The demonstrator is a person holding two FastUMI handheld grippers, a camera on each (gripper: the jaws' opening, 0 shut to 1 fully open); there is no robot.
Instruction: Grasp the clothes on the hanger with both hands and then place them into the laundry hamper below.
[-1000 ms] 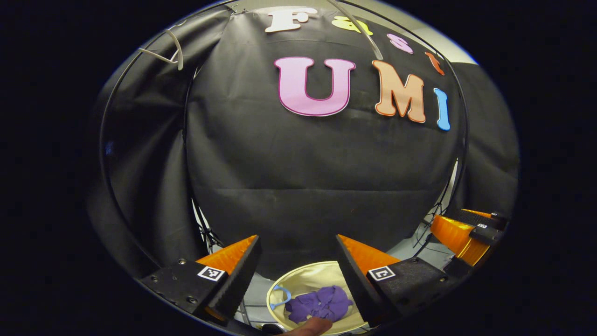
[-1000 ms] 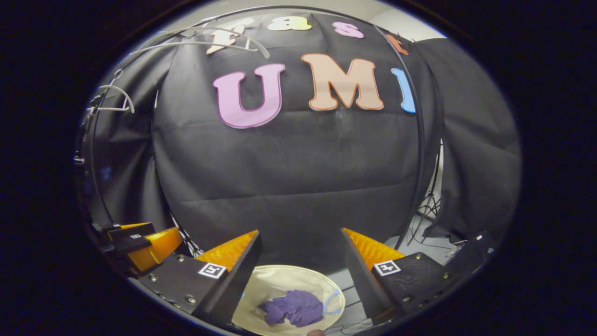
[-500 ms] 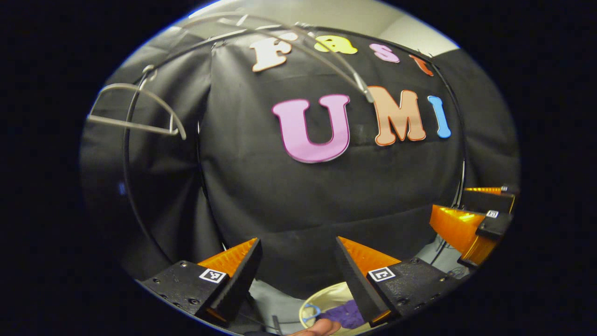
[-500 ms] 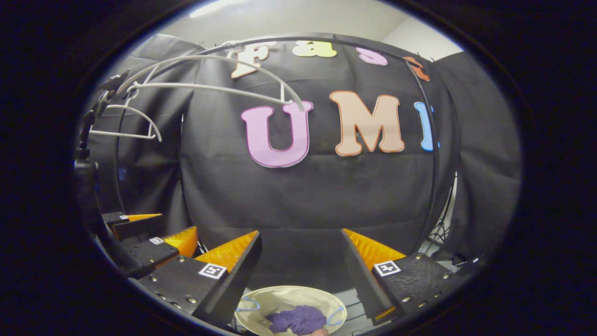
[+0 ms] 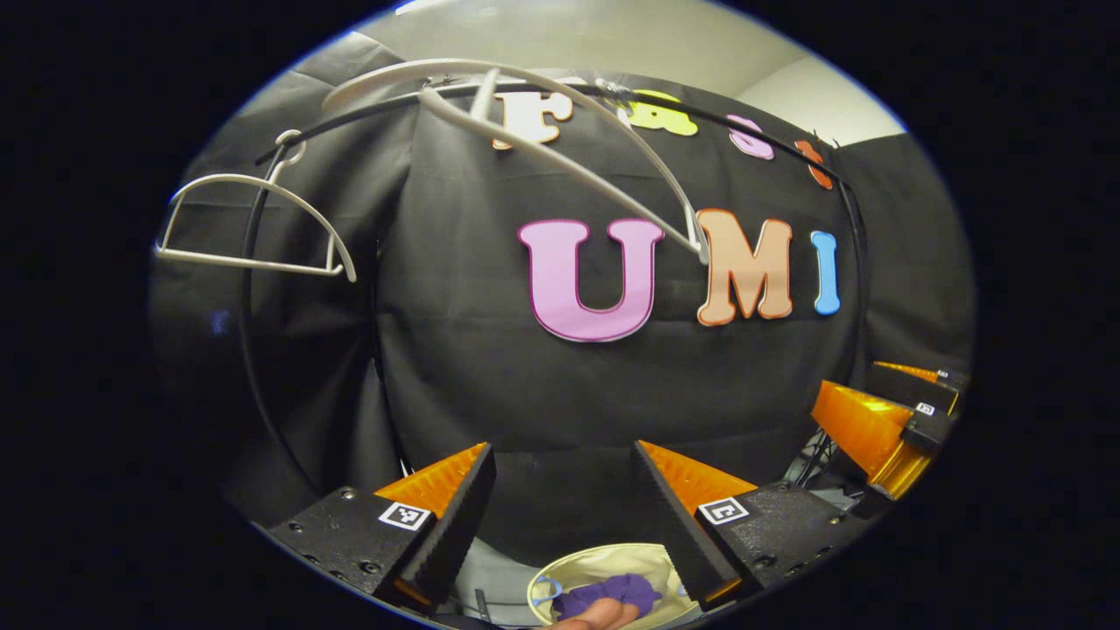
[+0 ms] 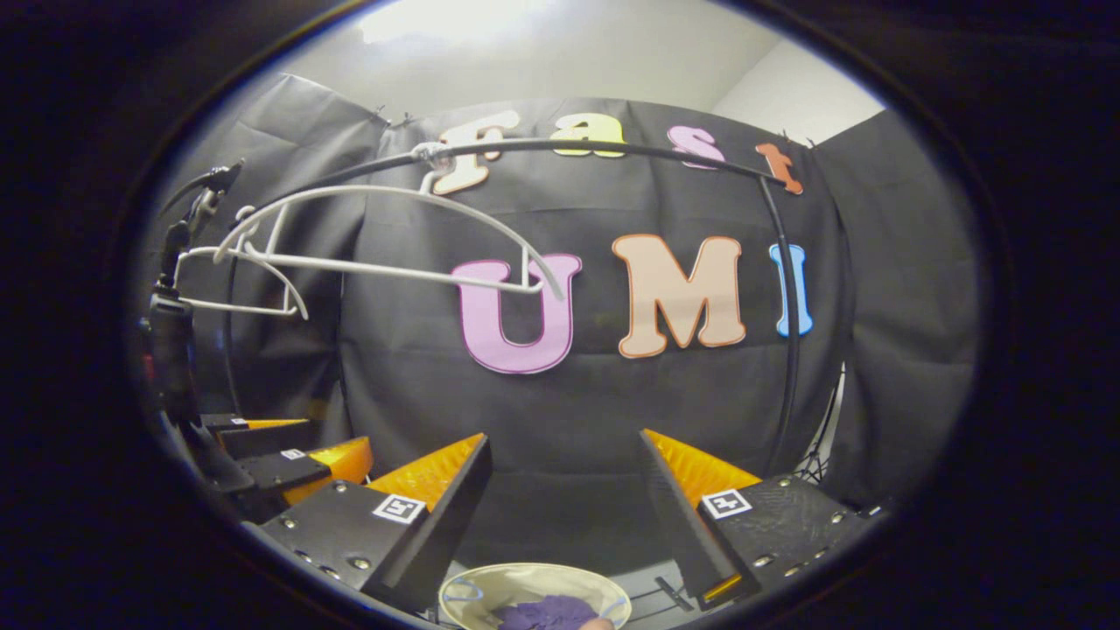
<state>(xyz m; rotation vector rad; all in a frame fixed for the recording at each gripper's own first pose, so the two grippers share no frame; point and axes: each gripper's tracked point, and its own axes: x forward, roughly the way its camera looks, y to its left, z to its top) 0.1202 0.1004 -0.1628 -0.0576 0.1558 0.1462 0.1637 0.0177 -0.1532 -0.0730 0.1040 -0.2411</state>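
Left gripper: fingers spread wide apart, nothing between them; in the right gripper view it sits low at the left edge.

Right gripper: fingers set wide apart, nothing gripped; in the left gripper view it shows off to the right of the left gripper's fingers, near the edge.

Laundry hamper: cream-coloured round bin, below and just ahead of the left gripper's fingers, seen in the gap between them; in the right gripper view it lies below the gap between that gripper's fingers.

Clothes: purple garment crumpled inside the hamper, apart from both grippers; in the right gripper view it lies at the bottom edge, inside the hamper.

Hamper handles: thin light-blue loops at the rim beside the purple cloth.

Hand: a bit of a hand shows at the bottom edge, below the left gripper's fingers.

Near hanger: pale, bare, hooked on the rail, high above the left gripper; in the right gripper view up and to the left.

Far hanger: pale, bare, up and to the left.

Rail: dark curved bar across the top, with the hangers hooked on it.
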